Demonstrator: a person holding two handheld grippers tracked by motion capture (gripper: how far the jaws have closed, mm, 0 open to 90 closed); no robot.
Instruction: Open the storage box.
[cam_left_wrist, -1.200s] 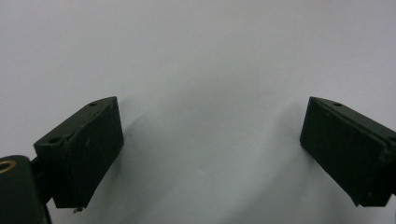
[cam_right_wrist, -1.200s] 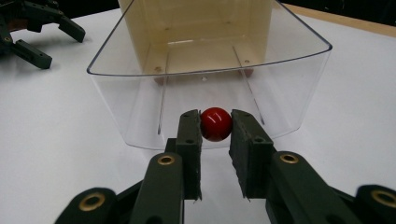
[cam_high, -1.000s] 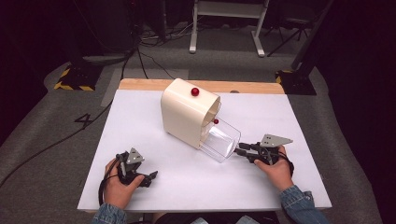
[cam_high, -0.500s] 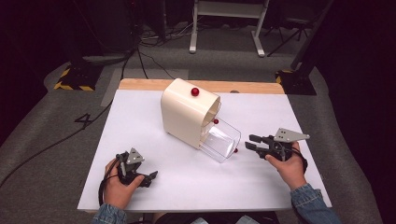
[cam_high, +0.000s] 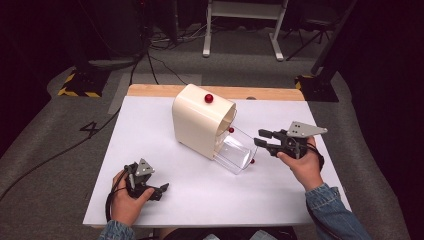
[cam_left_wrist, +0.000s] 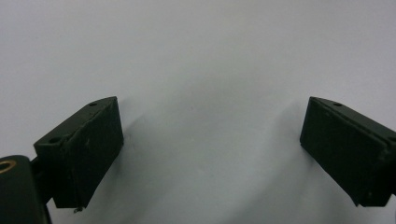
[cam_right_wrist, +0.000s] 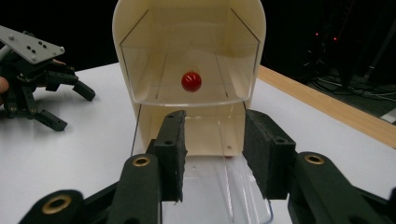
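**Both sets of jaws apart, nothing gripped**

Jaws parted on the right gripper (cam_high: 265, 139), held just off the clear drawer (cam_high: 235, 152) that juts out of the cream cabinet (cam_high: 199, 120) at mid-table. Through its own camera, that gripper (cam_right_wrist: 215, 156) lines up on the drawer's front, with a red knob (cam_right_wrist: 191, 81) inside. The left gripper (cam_high: 161, 190), jaws wide, rests low on the white table (cam_high: 150, 130) near the front edge, well apart from the cabinet.

The room was dark, with grey carpet (cam_high: 60, 150). Cables (cam_high: 165, 65) trailed at 11 o'clock. A white stand (cam_high: 245, 20) stood at 12, beyond the table.
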